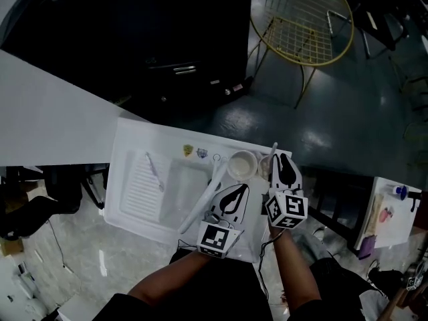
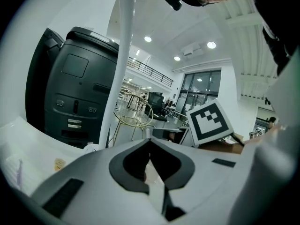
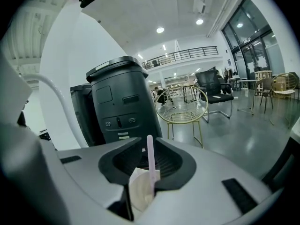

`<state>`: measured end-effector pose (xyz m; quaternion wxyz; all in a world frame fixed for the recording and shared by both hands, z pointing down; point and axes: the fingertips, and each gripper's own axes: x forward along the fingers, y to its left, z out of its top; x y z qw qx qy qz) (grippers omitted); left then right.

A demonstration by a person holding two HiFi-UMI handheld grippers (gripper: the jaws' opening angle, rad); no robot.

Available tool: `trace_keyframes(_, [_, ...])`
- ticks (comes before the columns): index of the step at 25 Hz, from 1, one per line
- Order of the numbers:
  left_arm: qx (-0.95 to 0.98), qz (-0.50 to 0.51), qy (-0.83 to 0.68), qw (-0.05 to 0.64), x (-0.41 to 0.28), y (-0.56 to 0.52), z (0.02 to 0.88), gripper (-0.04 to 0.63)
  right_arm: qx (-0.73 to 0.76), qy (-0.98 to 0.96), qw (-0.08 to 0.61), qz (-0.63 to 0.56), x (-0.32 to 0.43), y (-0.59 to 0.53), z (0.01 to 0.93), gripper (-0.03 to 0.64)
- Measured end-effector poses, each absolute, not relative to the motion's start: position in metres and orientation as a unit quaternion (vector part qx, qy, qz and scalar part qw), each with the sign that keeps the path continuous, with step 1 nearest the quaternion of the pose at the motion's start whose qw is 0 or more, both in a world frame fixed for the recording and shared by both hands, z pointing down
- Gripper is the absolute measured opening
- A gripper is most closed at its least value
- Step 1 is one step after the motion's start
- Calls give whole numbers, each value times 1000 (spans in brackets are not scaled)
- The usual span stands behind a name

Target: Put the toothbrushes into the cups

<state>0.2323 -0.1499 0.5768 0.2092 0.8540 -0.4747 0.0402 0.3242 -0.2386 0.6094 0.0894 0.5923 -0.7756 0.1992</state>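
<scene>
On the ribbed drainboard (image 1: 137, 189) of a white sink unit lies one pale toothbrush (image 1: 155, 171). A white cup (image 1: 242, 164) stands at the unit's back edge, and a second cup (image 1: 263, 165) shows just beside it, partly hidden by my right gripper (image 1: 282, 159). That gripper is shut on a pink toothbrush (image 3: 150, 156), whose handle pokes up past the jaws (image 1: 273, 151). A pale cup-like shape (image 3: 138, 191) sits beneath the jaws. My left gripper (image 1: 237, 191) hovers over the basin near the faucet, its jaws (image 2: 149, 142) closed with nothing seen in them.
A curved white faucet (image 1: 204, 199) rises between the basin and my left gripper and crosses the left gripper view (image 2: 124, 55). A large dark machine (image 1: 174, 45) stands behind the sink. A yellow wire chair (image 1: 301, 19) stands on the floor beyond.
</scene>
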Motion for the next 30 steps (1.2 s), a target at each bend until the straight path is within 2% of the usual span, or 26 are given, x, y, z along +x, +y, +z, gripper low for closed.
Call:
trace_keyframes(9, [862, 42, -464, 200, 239, -110, 563, 14, 589, -779, 44, 209, 332, -189, 570, 86])
trace_keyframes(17, [857, 30, -481, 182, 230, -75, 535, 14, 571, -797, 38, 191, 325, -127, 538, 25])
trace_keyframes(30, [850, 36, -505, 145, 232, -13, 489, 14, 548, -820, -11, 167, 313, -29, 476, 25])
